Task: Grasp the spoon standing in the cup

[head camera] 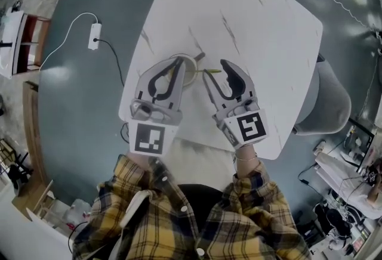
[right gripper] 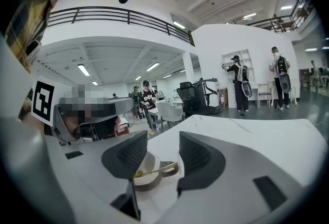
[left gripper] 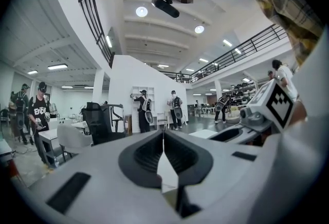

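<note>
Closest in you've got a yellow plaid shirt [head camera: 179,217], then both claws out over a white marbled counter [head camera: 239,14]. The left claw [head camera: 178,62] is closed with nothing in it; in its own view [left gripper: 163,135] the two jaws meet in one thin seam. The right claw [head camera: 216,69] is spread wide and empty, pads not touching anything.

Just ahead of the right claw [right gripper: 162,150], low in the gap between its jaws, sits the cup [right gripper: 146,174]. The spoon [right gripper: 154,168] leans across the cup rim rather than standing straight up, yellowish end on the left-jaw side, handle pointing to the right-jaw side. In the head view the cup [head camera: 190,71] is right at the left claw's tip, and the spoon [head camera: 210,70] sticks out toward the right claw.

Past the counter's edge is a dull grey-green floor [head camera: 89,104], with a power strip [head camera: 94,36] well off to the left claw's side and a grey chair [head camera: 328,98] on the right claw's side. Way beyond: a big white hall, a balcony railing [right gripper: 113,12], and people [right gripper: 240,84] standing by a shelf [right gripper: 252,71].
</note>
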Available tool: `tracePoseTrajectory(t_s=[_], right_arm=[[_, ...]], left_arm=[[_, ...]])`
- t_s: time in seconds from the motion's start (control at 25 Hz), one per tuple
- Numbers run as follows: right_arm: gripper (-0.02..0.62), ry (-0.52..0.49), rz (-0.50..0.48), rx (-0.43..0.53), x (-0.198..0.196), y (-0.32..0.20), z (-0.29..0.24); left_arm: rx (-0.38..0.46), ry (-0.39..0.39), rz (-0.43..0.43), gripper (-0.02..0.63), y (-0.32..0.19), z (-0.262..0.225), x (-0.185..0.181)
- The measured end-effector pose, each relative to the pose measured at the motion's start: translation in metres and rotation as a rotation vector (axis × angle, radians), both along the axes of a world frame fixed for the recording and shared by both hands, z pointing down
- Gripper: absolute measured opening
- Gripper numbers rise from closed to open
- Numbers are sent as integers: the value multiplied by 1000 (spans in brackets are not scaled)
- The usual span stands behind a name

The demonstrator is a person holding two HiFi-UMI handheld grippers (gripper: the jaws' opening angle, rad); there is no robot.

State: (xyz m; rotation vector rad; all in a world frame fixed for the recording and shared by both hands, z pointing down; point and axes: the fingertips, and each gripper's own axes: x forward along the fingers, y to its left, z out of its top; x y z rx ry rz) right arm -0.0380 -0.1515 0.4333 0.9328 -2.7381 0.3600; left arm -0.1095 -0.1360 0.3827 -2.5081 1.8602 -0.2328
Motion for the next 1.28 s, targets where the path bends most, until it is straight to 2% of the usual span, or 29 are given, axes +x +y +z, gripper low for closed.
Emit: tracePoseTrajectory(t_s=[0.44,0.84,1.28], right_arm=[[191,-54,18,-95,4,0,30],[192,-61,-9,-148,-6,5,50],[186,-68,-19,-171,-10,11,58]], left_arm=[[-52,18,-19,21,5,23,0],[-64,1,-16,21,4,32,1],[-94,25,-31,21,6,41,0]])
